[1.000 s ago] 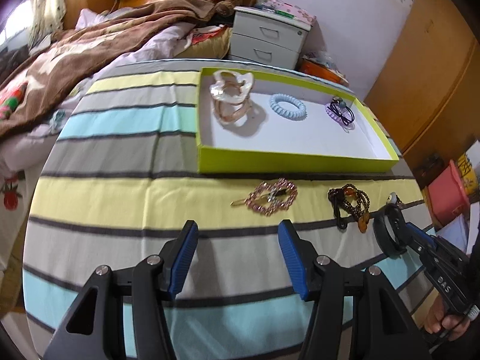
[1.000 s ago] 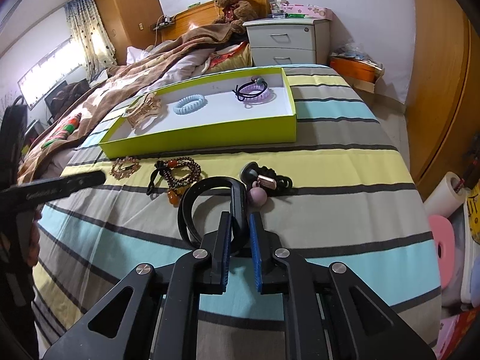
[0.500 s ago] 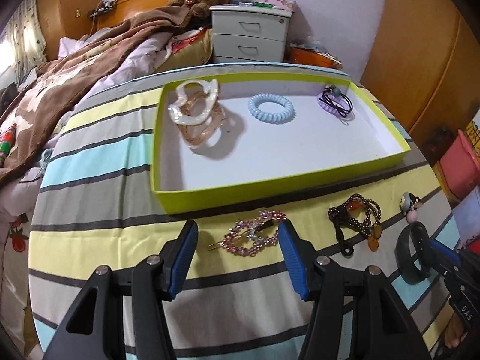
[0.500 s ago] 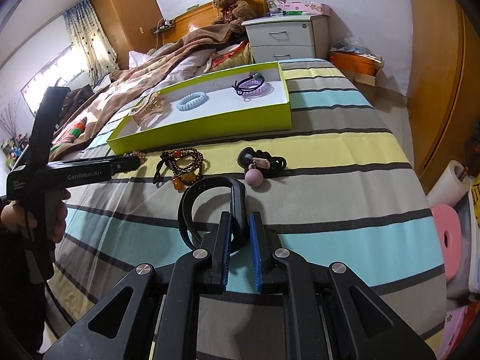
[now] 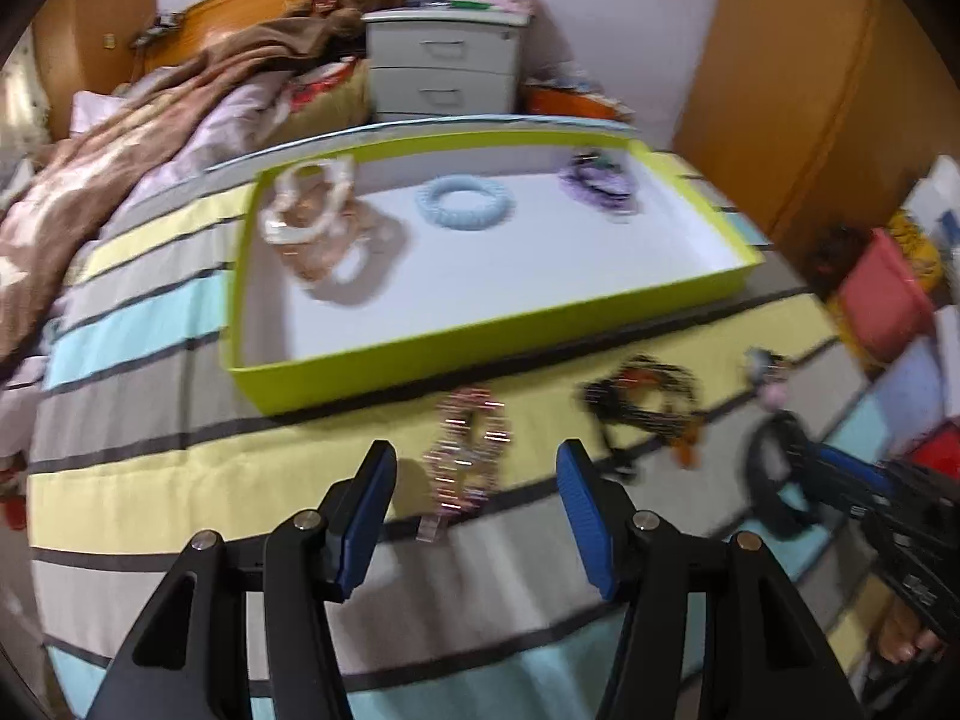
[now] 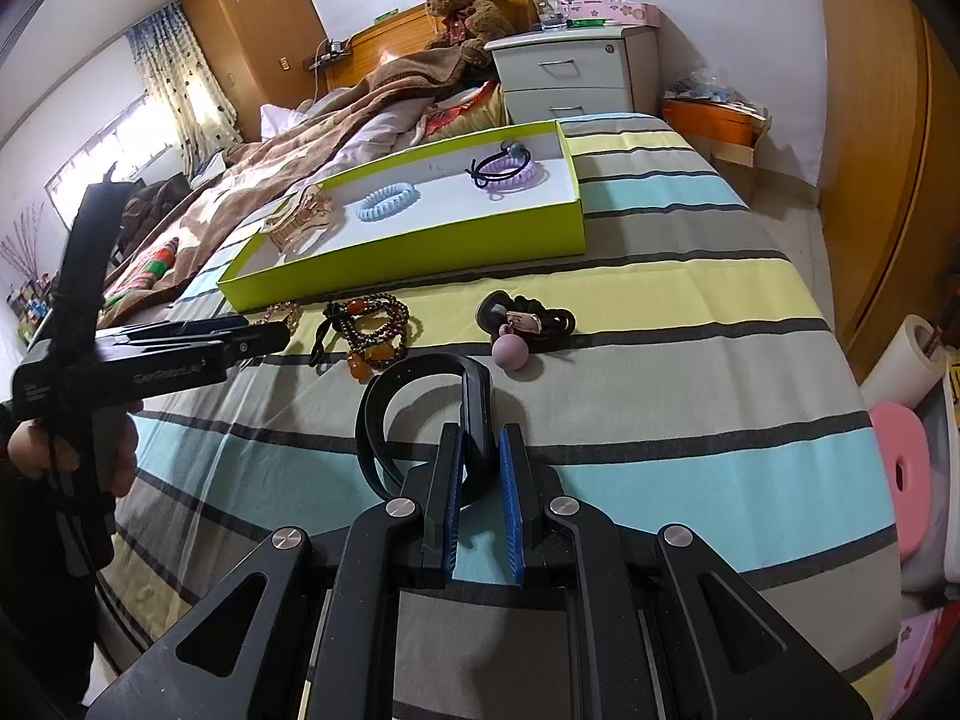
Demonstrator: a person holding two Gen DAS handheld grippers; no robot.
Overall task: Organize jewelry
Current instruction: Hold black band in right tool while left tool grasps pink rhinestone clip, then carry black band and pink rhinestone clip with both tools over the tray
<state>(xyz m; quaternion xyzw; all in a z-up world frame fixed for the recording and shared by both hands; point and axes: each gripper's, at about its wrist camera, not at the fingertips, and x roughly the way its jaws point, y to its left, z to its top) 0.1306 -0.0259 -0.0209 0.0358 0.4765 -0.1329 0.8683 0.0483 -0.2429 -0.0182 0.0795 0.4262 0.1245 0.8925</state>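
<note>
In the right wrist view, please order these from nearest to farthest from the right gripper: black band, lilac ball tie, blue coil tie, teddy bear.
1. Black band, clamped in the right gripper.
2. Lilac ball tie, on the bedspread just beyond.
3. Blue coil tie, inside the tray.
4. Teddy bear, by the headboard.

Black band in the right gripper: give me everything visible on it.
The black band is a wide, smooth, matte strap, rubbery or plastic by its look, curled into an open C-shaped loop. One thick, straight end runs back between the right gripper's blue pads, which are shut on it. The loop reaches forward and to the left of the gripper, over a grey stripe of the bedspread; whether it rests on the cloth cannot be told. It lies short of the beaded bracelet and clear of the green tray.
</note>
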